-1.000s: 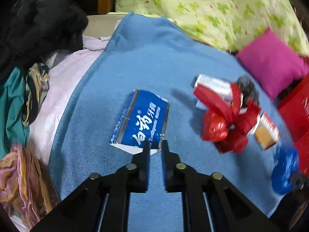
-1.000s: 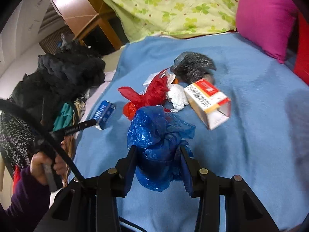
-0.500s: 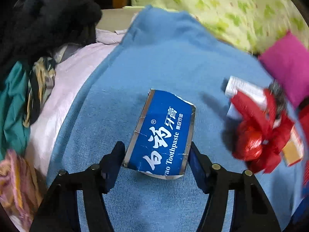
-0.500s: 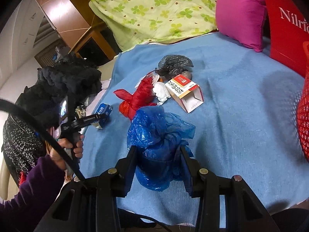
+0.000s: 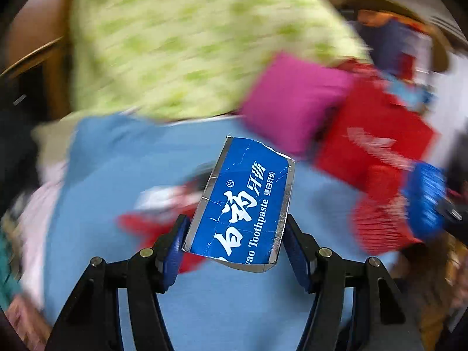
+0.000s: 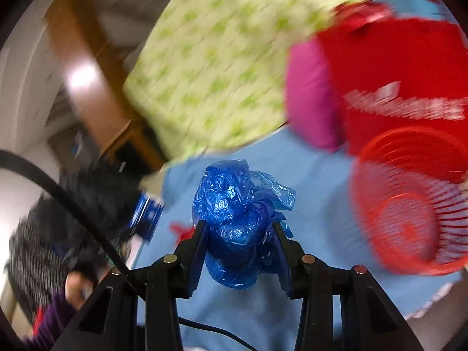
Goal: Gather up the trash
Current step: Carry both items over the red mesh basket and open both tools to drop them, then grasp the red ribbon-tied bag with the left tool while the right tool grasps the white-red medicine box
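My left gripper point(image 5: 235, 234) is shut on a flattened blue toothpaste box point(image 5: 245, 201) and holds it up above the blue blanket point(image 5: 117, 181). My right gripper point(image 6: 241, 234) is shut on a crumpled blue plastic bag point(image 6: 234, 204), lifted off the blanket point(image 6: 316, 204). A red mesh basket point(image 6: 409, 204) lies to the right of the right gripper; it shows blurred in the left wrist view point(image 5: 380, 216) with the blue bag point(image 5: 424, 199) beside it. Blurred red plastic trash point(image 5: 152, 222) lies on the blanket behind the toothpaste box.
A magenta pillow point(image 5: 292, 105) and a red bag with white letters point(image 5: 377, 140) sit at the blanket's far right. A green-patterned quilt point(image 5: 190, 44) lies behind. Dark clothes point(image 6: 96, 193) pile up at the left. Both views are motion-blurred.
The left gripper opened, closed on the toothpaste box and lifted it, swinging right. The right gripper carried the blue bag up and right, toward the red mesh basket.
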A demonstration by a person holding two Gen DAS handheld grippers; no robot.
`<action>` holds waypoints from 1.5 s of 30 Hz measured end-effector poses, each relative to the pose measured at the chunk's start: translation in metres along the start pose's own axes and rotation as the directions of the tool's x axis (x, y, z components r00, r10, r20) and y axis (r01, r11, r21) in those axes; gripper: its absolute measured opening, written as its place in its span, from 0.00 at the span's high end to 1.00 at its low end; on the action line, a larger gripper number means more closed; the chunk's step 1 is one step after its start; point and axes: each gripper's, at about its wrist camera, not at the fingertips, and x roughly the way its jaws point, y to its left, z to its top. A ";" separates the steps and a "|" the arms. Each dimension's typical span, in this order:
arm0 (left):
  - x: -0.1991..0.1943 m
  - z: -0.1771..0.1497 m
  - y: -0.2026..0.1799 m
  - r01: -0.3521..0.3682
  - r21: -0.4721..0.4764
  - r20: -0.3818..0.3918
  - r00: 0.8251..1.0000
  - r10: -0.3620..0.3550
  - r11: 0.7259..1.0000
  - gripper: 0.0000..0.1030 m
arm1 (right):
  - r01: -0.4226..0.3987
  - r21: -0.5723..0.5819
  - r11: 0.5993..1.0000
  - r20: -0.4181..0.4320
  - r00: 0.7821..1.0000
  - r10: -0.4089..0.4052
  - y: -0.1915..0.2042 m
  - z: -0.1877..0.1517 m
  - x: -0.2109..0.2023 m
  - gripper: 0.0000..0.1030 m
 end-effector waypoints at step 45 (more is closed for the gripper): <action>0.004 -0.085 0.110 -0.334 -0.302 -0.131 0.942 0.308 0.893 0.31 | -0.164 -0.167 0.972 -0.246 0.962 0.120 0.045 -0.022 0.128 0.37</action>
